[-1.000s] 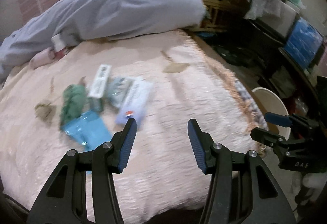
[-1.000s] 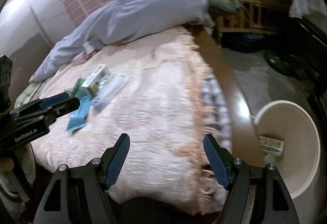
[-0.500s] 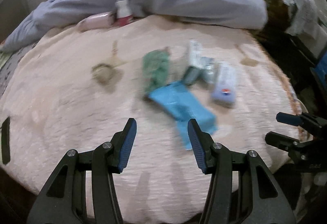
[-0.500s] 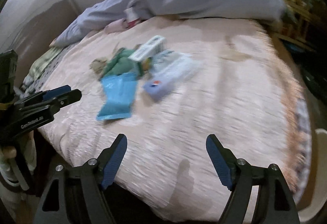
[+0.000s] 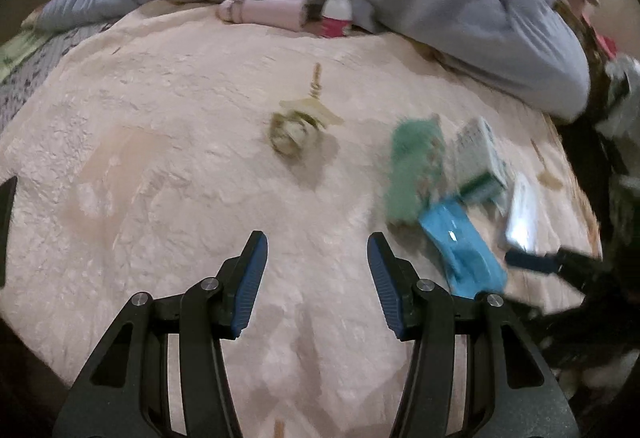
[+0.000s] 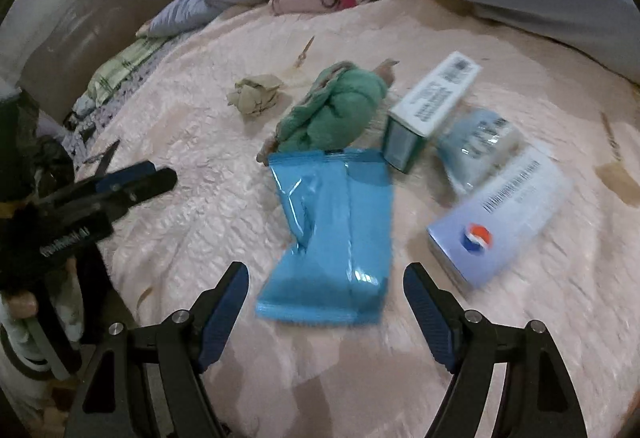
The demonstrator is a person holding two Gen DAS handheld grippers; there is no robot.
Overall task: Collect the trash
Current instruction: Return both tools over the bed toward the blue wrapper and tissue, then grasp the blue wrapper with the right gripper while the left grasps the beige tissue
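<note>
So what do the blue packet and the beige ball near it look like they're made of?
The blue packet looks like thin glossy plastic film: bright highlights, sharp creases, sealed flat ends. The beige ball looks like crumpled matte paper, dull with angular folds, though a tissue or napkin is possible.

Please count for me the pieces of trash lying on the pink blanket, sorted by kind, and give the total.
Boxes: 2, a white and green box and a pale blue box
Plastic wrappers: 2, a blue wrapper and a clear wrapper
Crumpled paper: 1, a paper ball
Cloth: 1, a green cloth bundle
Total: 6
</note>
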